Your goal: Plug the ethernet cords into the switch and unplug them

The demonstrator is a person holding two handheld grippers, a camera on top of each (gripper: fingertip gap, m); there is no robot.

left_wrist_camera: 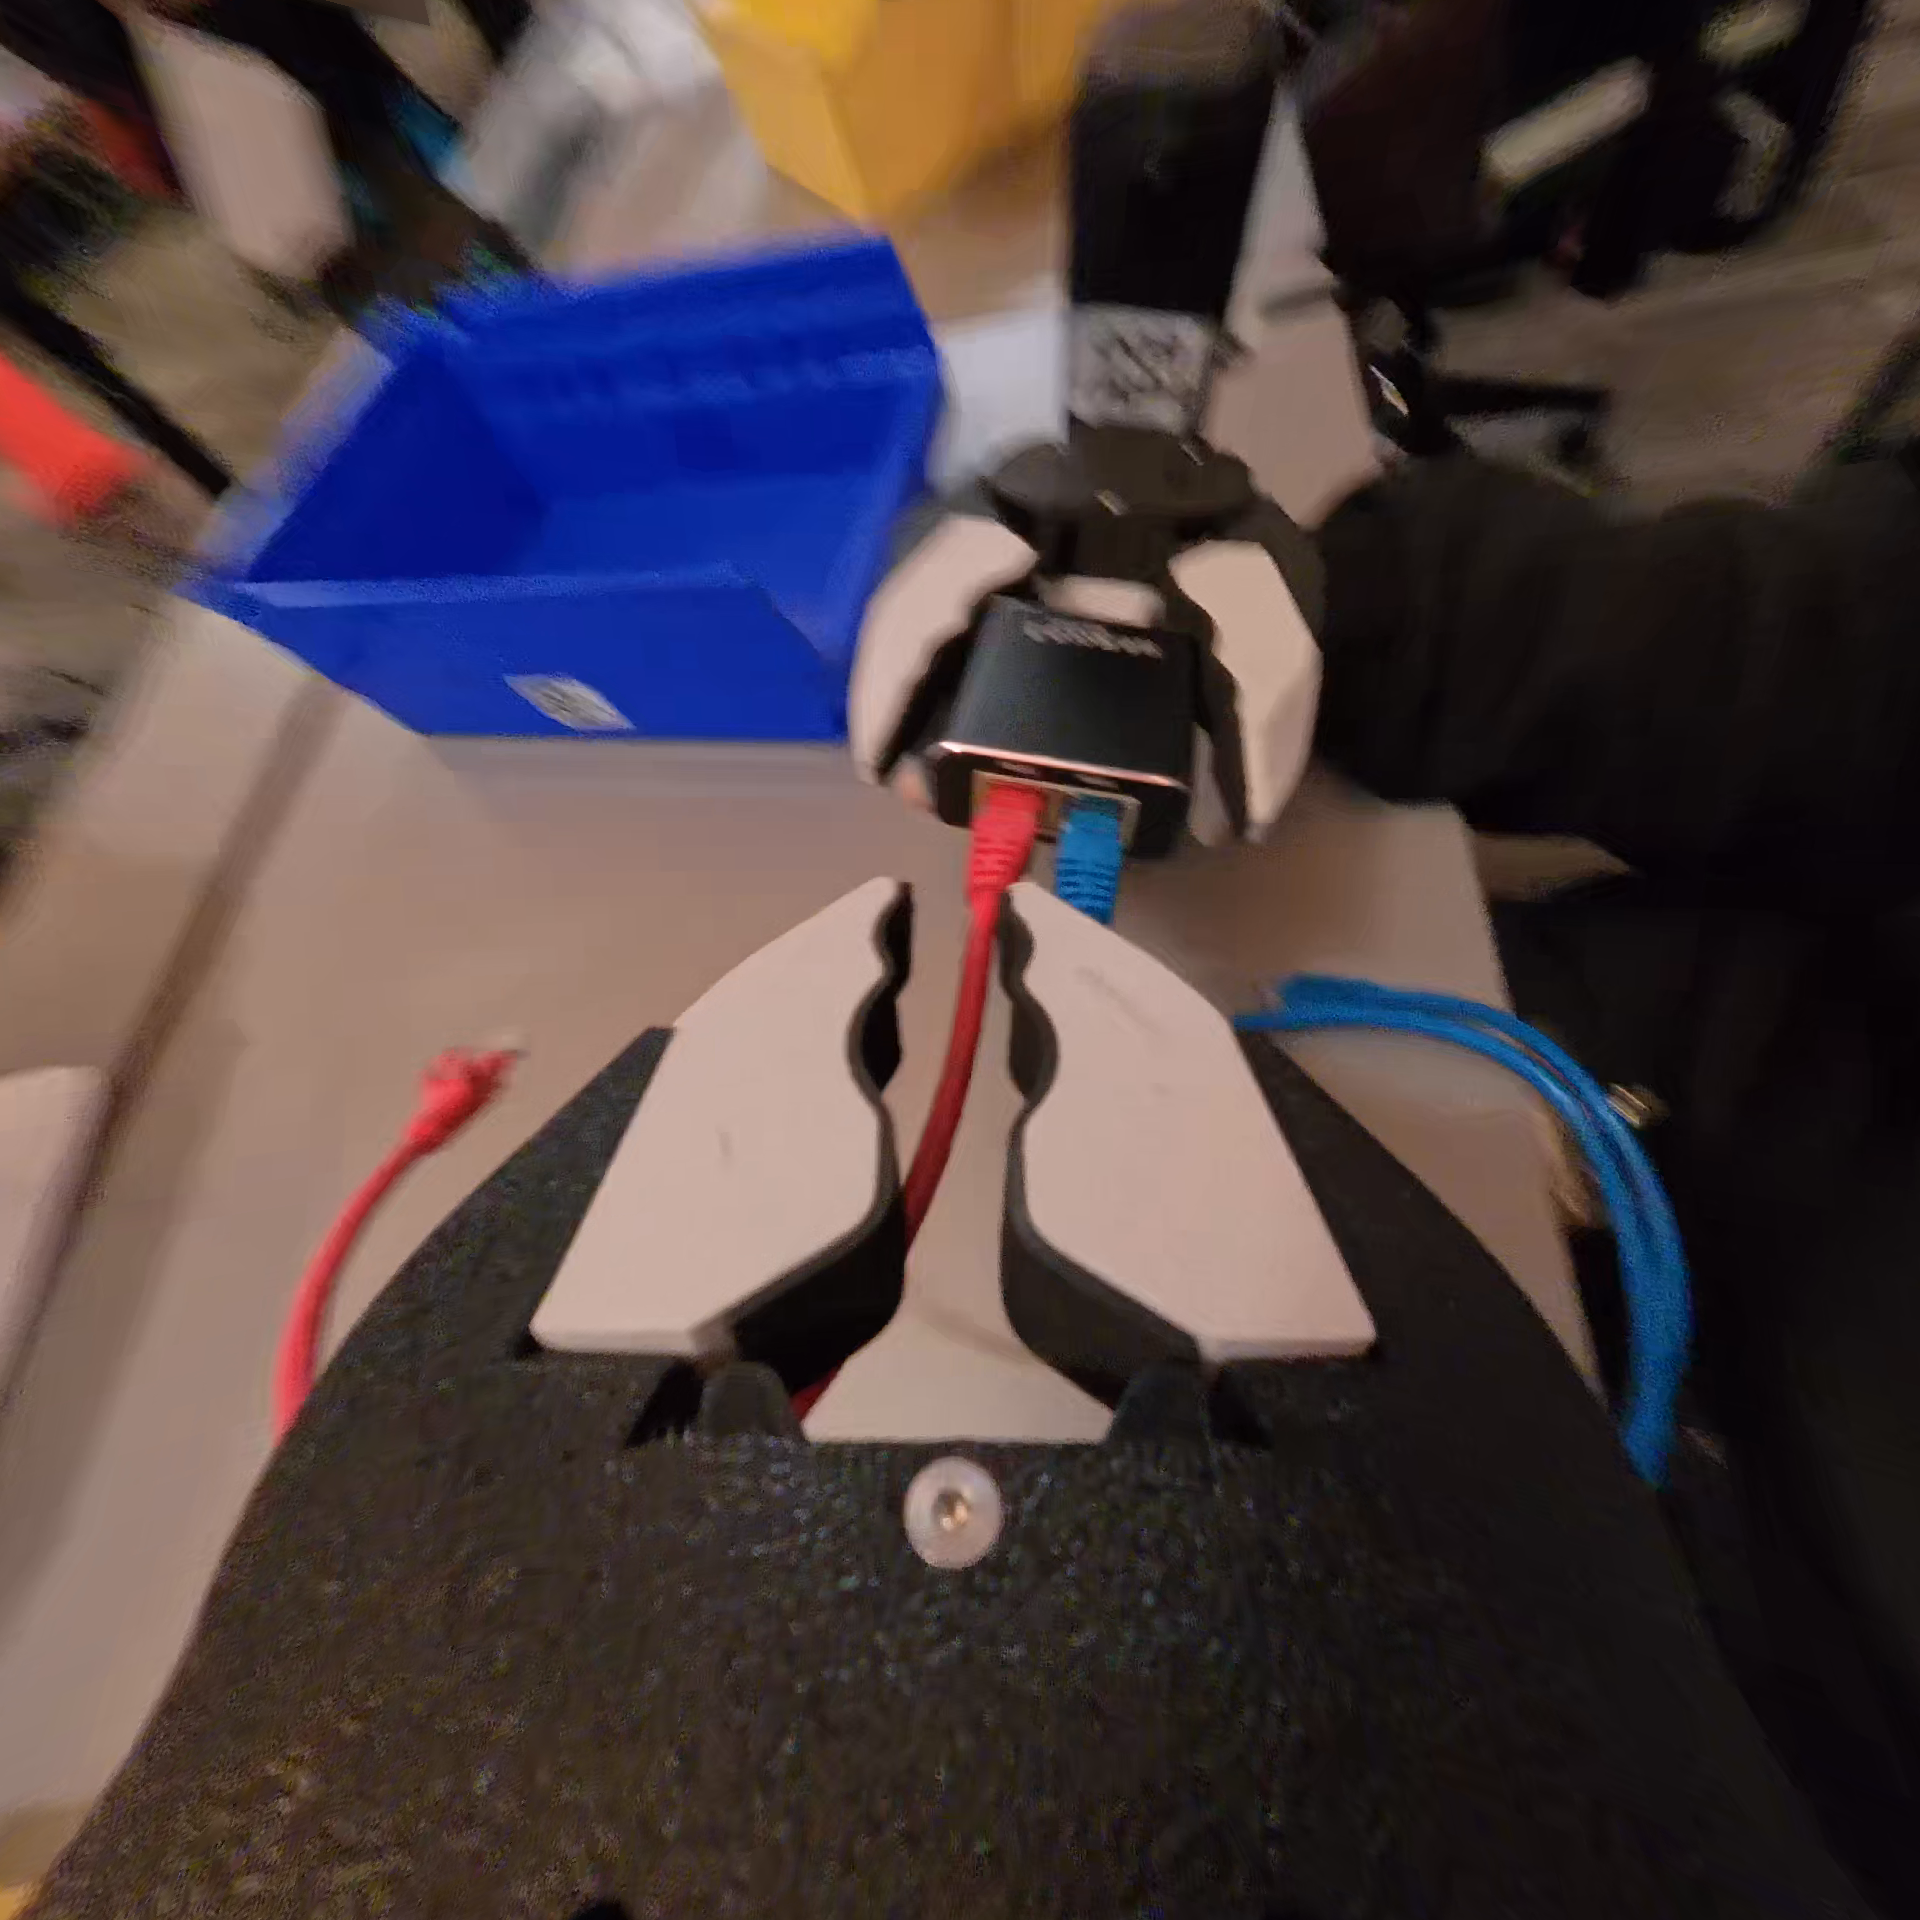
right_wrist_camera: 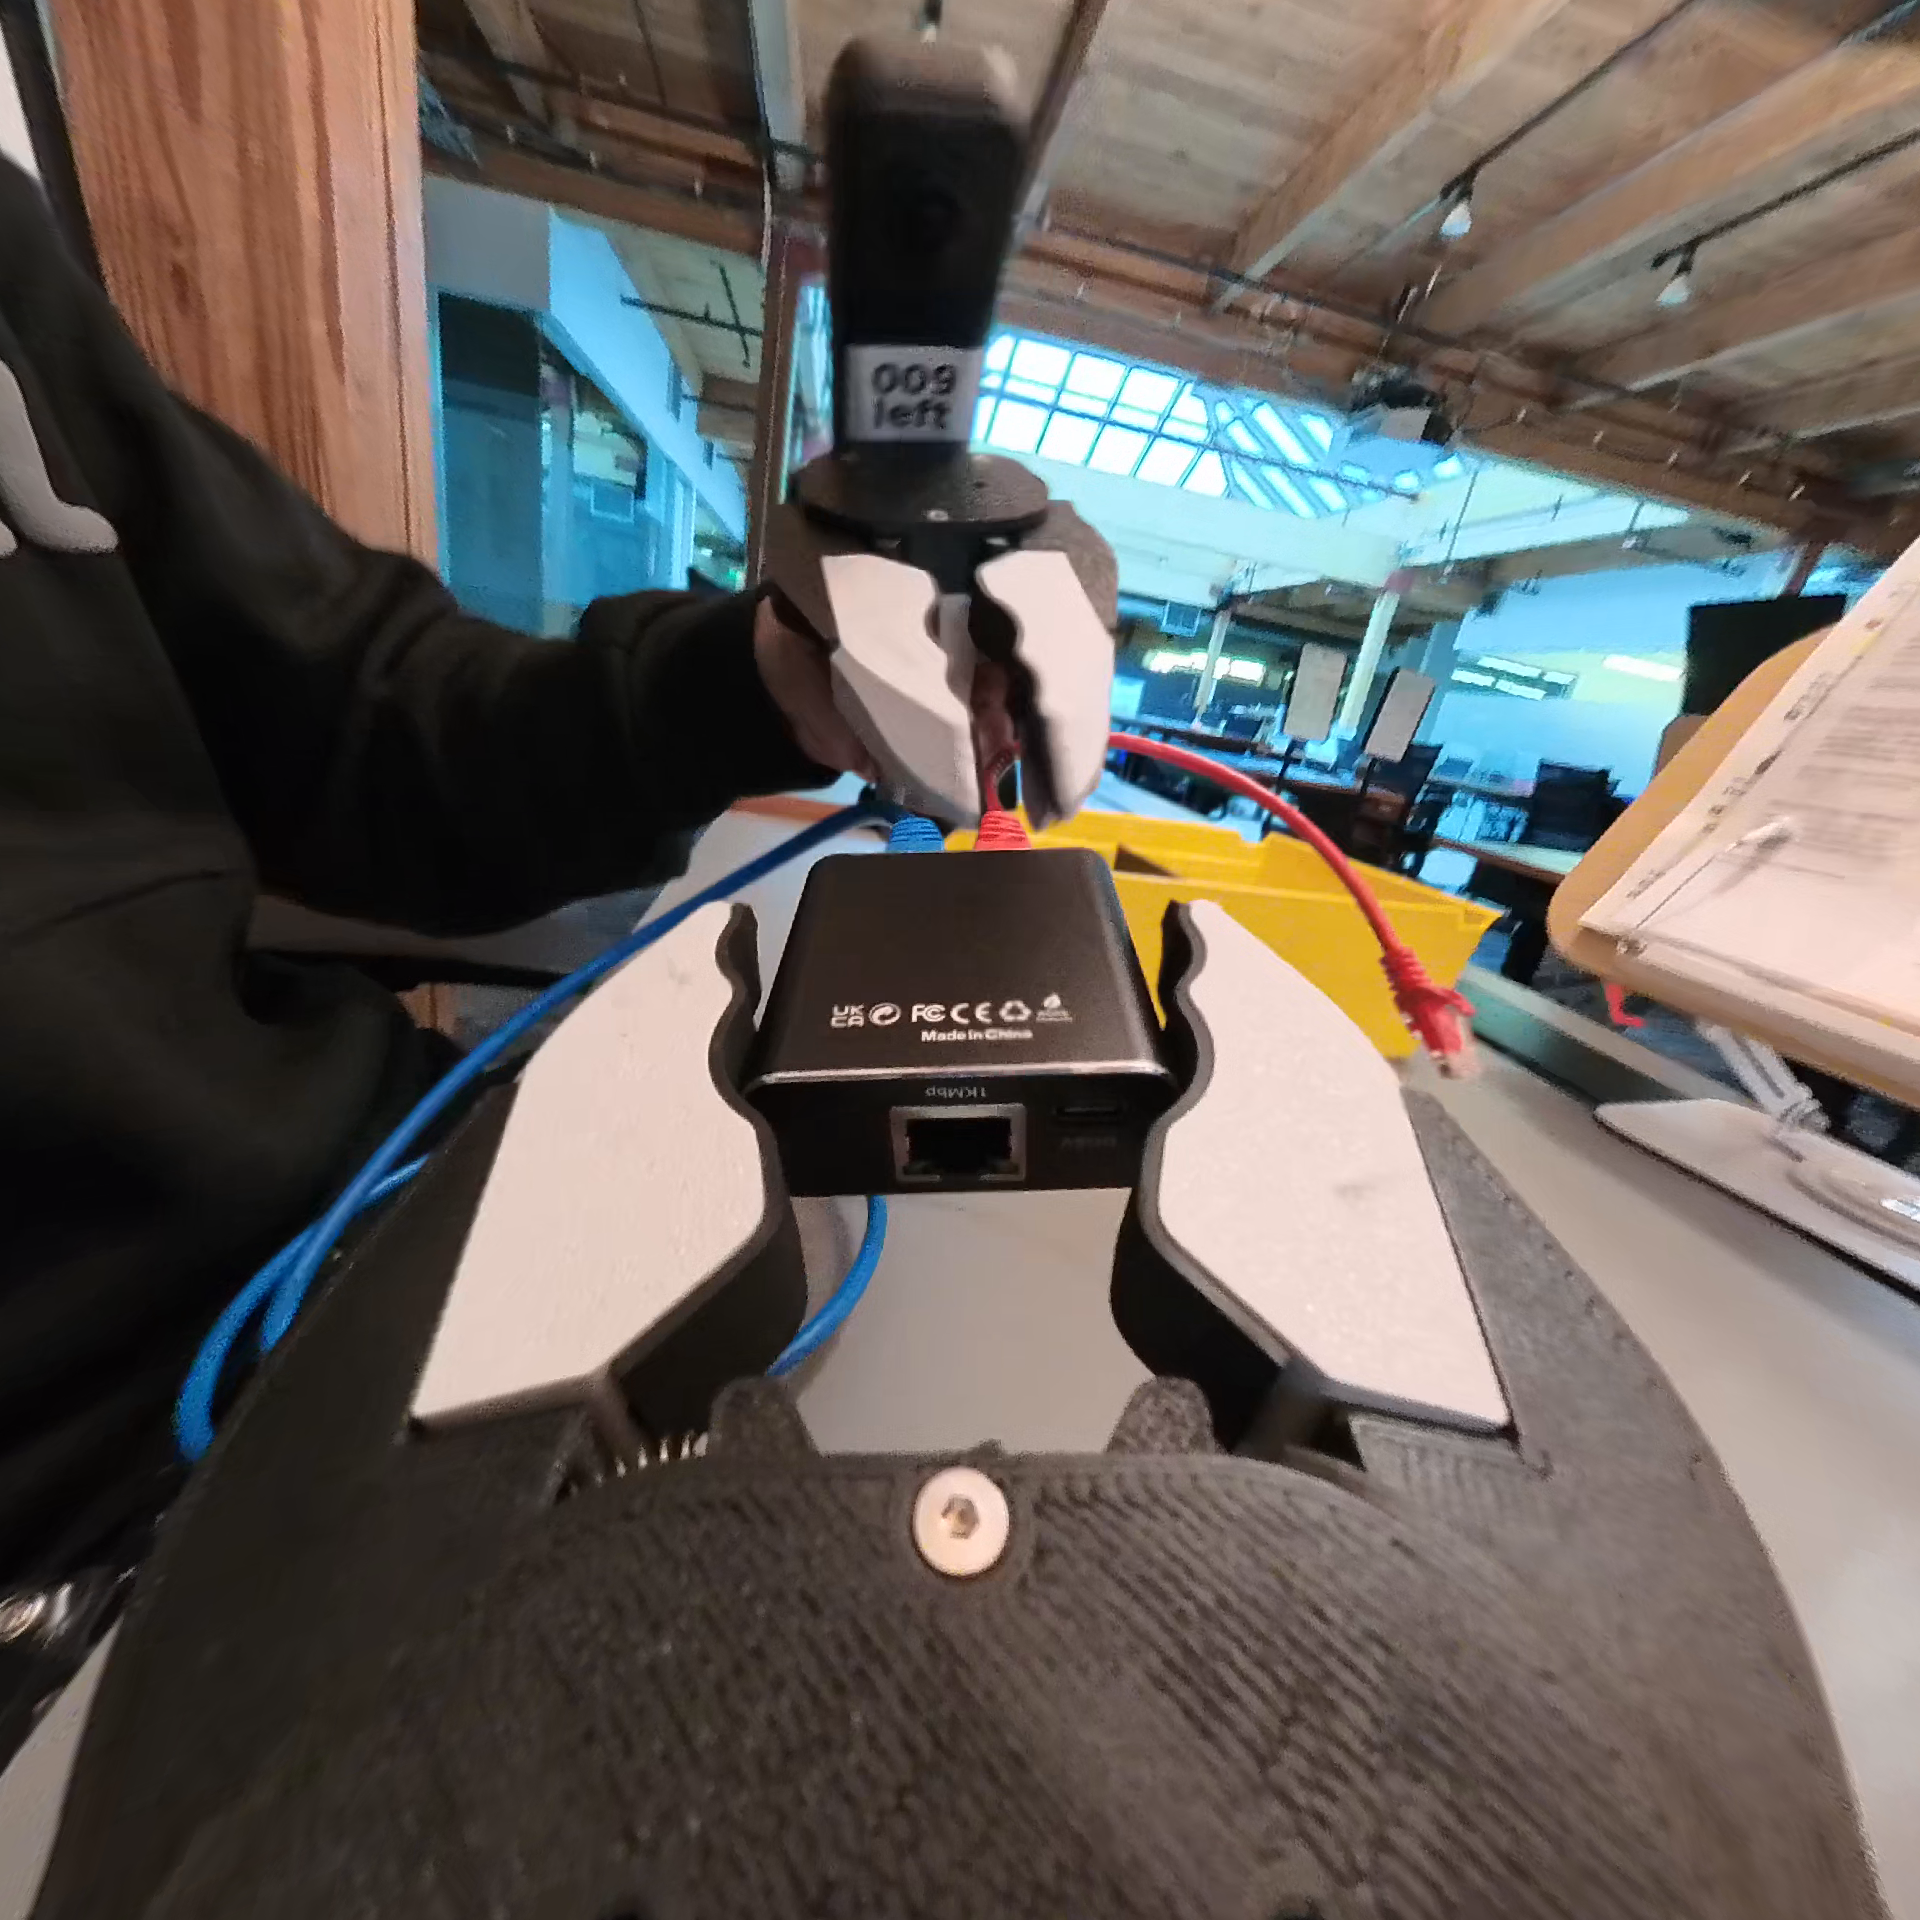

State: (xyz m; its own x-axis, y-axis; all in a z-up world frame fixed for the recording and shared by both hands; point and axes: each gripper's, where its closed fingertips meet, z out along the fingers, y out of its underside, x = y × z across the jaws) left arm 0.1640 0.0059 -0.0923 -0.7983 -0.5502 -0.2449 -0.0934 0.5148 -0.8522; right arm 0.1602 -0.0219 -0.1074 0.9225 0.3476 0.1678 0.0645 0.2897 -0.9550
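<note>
My right gripper (right_wrist_camera: pixel 961 920) is shut on a small black switch (right_wrist_camera: pixel 956 956) and holds it above the table, ports facing my left gripper. A red plug (left_wrist_camera: pixel 1003 831) and a blue plug (left_wrist_camera: pixel 1091 862) sit side by side in its ports. The red cord (left_wrist_camera: pixel 961 1039) runs back between the fingers of my left gripper (left_wrist_camera: pixel 961 899). Its jaws stand a narrow gap apart, wider than the cord, just behind the red plug. The red cord's free end (left_wrist_camera: pixel 462 1081) lies on the table. The blue cord (left_wrist_camera: pixel 1621 1195) loops at the right.
A blue bin (left_wrist_camera: pixel 582 540) stands on the table (left_wrist_camera: pixel 520 883) behind and left of the switch. A yellow bin (right_wrist_camera: pixel 1299 904) is beyond the left gripper (right_wrist_camera: pixel 997 795). Papers on a stand (right_wrist_camera: pixel 1766 831) are at the right. A person's black sleeve (left_wrist_camera: pixel 1610 644) is behind the right gripper (left_wrist_camera: pixel 1070 800).
</note>
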